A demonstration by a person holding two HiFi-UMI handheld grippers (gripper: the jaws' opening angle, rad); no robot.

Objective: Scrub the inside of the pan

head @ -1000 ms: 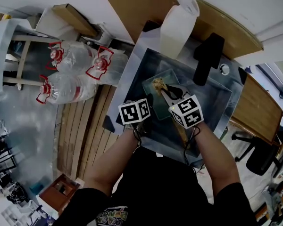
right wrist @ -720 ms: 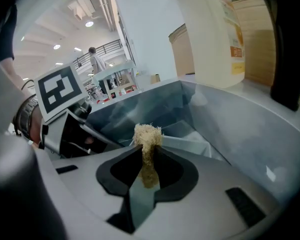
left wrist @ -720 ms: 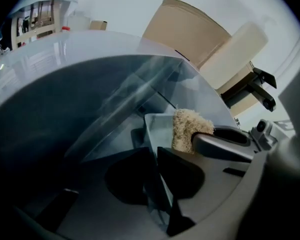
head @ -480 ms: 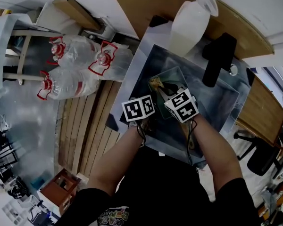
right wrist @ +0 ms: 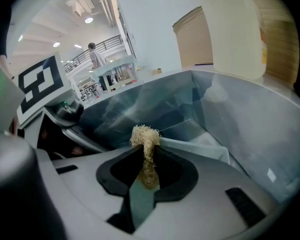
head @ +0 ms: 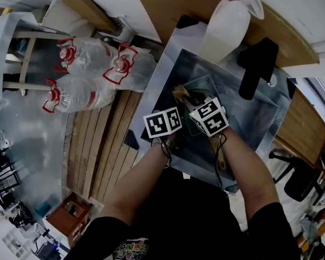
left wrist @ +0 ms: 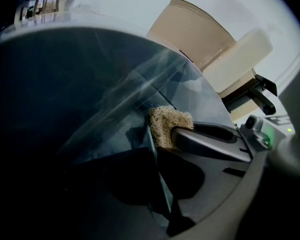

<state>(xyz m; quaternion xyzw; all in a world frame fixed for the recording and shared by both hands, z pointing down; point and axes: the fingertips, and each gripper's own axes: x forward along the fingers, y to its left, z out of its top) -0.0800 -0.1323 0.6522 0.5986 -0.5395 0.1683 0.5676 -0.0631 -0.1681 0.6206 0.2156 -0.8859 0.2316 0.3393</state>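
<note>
A big brown wooden counter [head: 168, 4] goes along the top, and a shiny steel sink [head: 249, 121] is set in it. Two big clear water bottles [head: 92, 58] with red handles lie on the floor next to it, on the left. A tall white jug [head: 225, 28] stands at the back edge of the sink, and a black thing [head: 254, 64] that I can't name is just beside it. Down in the sink sits the pan [head: 205, 84]. It is square and made of see-through glass. The person holds both tools over it, close together, and each tool has a cube with black and white squares on it. The left gripper [left wrist: 159, 184] is at the near left side of the pan. Its jaws are shut on the thin glass wall, one jaw inside and one outside. The right gripper [right wrist: 149, 161] reaches into the pan from the near side. Its jaws are squeezed tight on a scrubber [right wrist: 145, 136], a small tan pad made of rough, stringy stuff. The fluffy end sticks out past the jaw tips. The scrubber is inside the pan, down low, right by the left wall that the other gripper holds.
</note>
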